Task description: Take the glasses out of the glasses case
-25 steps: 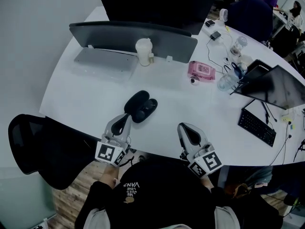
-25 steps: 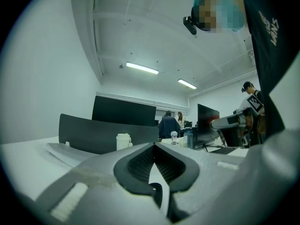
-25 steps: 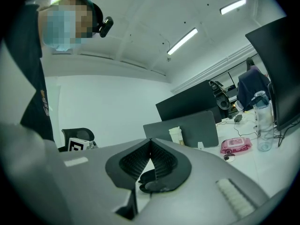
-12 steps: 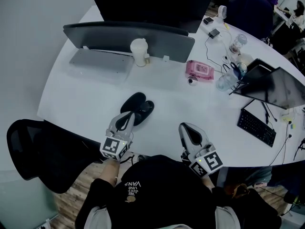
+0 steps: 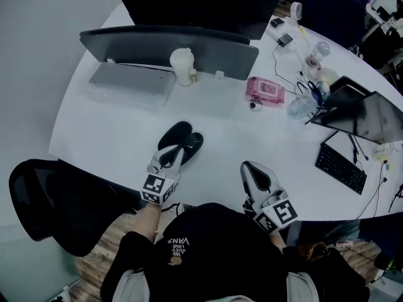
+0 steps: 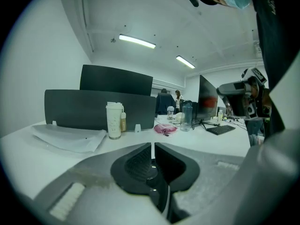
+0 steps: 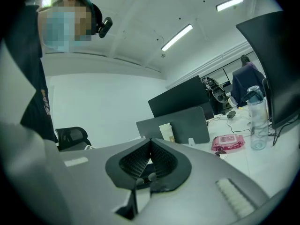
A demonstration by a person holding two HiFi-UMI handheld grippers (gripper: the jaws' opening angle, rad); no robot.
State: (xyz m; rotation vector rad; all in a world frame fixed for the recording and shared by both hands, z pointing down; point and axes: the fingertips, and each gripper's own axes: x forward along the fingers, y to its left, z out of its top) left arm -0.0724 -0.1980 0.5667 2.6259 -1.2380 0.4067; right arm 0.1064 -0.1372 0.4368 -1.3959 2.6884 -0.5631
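White cup (image 5: 181, 66) before grey panel (image 5: 151, 45); pink wipes pack (image 5: 267, 90); black keyboard (image 5: 340, 168) at right

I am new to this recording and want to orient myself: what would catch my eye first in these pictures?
The black oval glasses case stands out most, dark on the white curved desk near its front edge; it seems to lie open. The left gripper is at its near side, jaws together; the right gripper is apart to the right, also shut. Further back lies a pink flat packet, the only bright colour.
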